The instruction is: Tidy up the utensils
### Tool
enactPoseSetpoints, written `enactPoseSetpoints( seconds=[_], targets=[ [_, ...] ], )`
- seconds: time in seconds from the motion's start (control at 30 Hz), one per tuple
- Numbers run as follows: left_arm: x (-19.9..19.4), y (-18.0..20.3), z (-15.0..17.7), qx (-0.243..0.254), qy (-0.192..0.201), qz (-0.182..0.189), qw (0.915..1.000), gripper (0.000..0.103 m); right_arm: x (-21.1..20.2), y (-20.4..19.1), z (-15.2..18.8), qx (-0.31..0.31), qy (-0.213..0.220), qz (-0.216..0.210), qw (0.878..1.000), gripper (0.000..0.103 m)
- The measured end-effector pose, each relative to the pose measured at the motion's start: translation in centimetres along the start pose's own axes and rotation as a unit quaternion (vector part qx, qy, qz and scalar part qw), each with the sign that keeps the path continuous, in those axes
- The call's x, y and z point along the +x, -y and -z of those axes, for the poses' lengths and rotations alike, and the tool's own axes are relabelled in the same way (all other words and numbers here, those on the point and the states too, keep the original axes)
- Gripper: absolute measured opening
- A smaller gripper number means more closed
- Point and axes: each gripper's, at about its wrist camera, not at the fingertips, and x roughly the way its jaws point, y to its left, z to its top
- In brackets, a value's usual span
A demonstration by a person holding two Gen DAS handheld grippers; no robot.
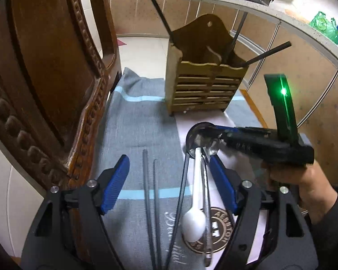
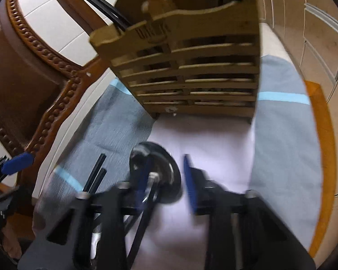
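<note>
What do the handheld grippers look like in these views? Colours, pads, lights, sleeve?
Both are black plastic frames with ribbed blue pads and silver pivot bolts. The right gripper has a pistol-style grip and an upright black fin with a lit green LED. A dark sleeve covers the wrist.

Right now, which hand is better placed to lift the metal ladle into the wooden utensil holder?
Right. The right gripper sits at the ladle bowl, nearest the wooden holder; the left gripper hangs open farther back over chopsticks and a white spoon.
</note>
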Motion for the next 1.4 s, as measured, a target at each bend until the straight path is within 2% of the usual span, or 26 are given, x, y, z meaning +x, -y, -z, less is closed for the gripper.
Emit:
enactPoseSetpoints(
  seconds=[0.1, 0.17, 0.3, 0.4, 0.43, 0.5, 0.67, 0.73, 0.87, 0.97, 1.03, 1.1, 1.13, 1.2, 1.3, 1.4],
  targets=[
    [1.1, -0.6, 0.0, -0.005, -0.024, -0.004, 0.9997, 0.073, -0.2, 0.0, -0.3, 0.007, 0.003, -0.009, 1.000, 0.006],
    [1.8, -0.7, 0.1, -0.001, -0.039, -0.002, 0.9992, 0.072, -1.2, -0.3, -0.3, -0.005, 0.021, -0.003, 1.000, 0.005],
    [3.6, -0.7, -0.4, 0.005, -0.055, -0.023, 0.9982, 0.070, -3.8, -0.3, 0.0, -0.022, 0.056, 0.030, 0.998, 0.005],
    [4.8, -1.0, -1.4, 0.000, -0.070, -0.051, 0.9962, 0.058, -5.6, 0.4, 0.1, -0.023, 0.078, 0.049, 0.995, 0.005],
    [4.9, -1.3, -1.7, -0.004, -0.072, -0.057, 0.9957, 0.050, -6.2, 0.6, 0.2, -0.024, 0.085, 0.056, 0.995, 0.005],
    [5.1, -1.9, -2.5, -0.020, -0.085, -0.060, 0.9944, 0.043, -7.6, 1.1, 0.3, -0.030, 0.104, 0.077, 0.991, 0.004],
    [7.0, -2.1, -2.9, -0.016, -0.127, -0.054, 0.9903, 0.043, -9.6, 2.0, 0.4, -0.026, 0.131, 0.092, 0.987, 0.004],
    [8.5, -1.7, -2.7, -0.001, -0.142, -0.065, 0.9877, 0.043, -10.3, 2.2, 0.4, -0.025, 0.140, 0.093, 0.985, 0.004],
    [9.7, -1.3, -2.6, 0.012, -0.147, -0.076, 0.9861, 0.043, -11.5, 2.2, 0.4, -0.022, 0.163, 0.087, 0.982, 0.004],
    [10.7, -1.7, -2.7, 0.002, -0.152, -0.082, 0.9850, 0.035, -12.8, 1.9, 0.5, -0.022, 0.183, 0.086, 0.979, 0.005],
    [11.9, -2.2, -2.4, -0.002, -0.167, -0.080, 0.9827, 0.025, -13.1, 1.5, 0.5, -0.025, 0.191, 0.082, 0.978, 0.005],
    [12.5, -2.3, -2.4, 0.001, -0.161, -0.085, 0.9832, 0.021, -13.7, 1.2, 0.6, -0.029, 0.201, 0.083, 0.976, 0.005],
    [12.7, -2.4, -2.5, -0.006, -0.160, -0.079, 0.9839, 0.013, -14.0, 1.0, 0.8, -0.031, 0.208, 0.087, 0.974, 0.005],
    [12.9, -2.6, -2.6, -0.009, -0.155, -0.069, 0.9854, 0.007, -14.8, 0.6, 0.9, -0.033, 0.219, 0.092, 0.971, 0.005],
    [12.6, -2.6, -2.7, -0.009, -0.140, -0.068, 0.9878, 0.007, -16.6, 0.0, 1.2, -0.036, 0.246, 0.102, 0.963, 0.005],
    [9.6, -2.3, -3.8, -0.013, -0.098, -0.057, 0.9935, 0.007, -18.8, -1.6, 1.9, -0.053, 0.281, 0.132, 0.949, 0.004]
  ],
)
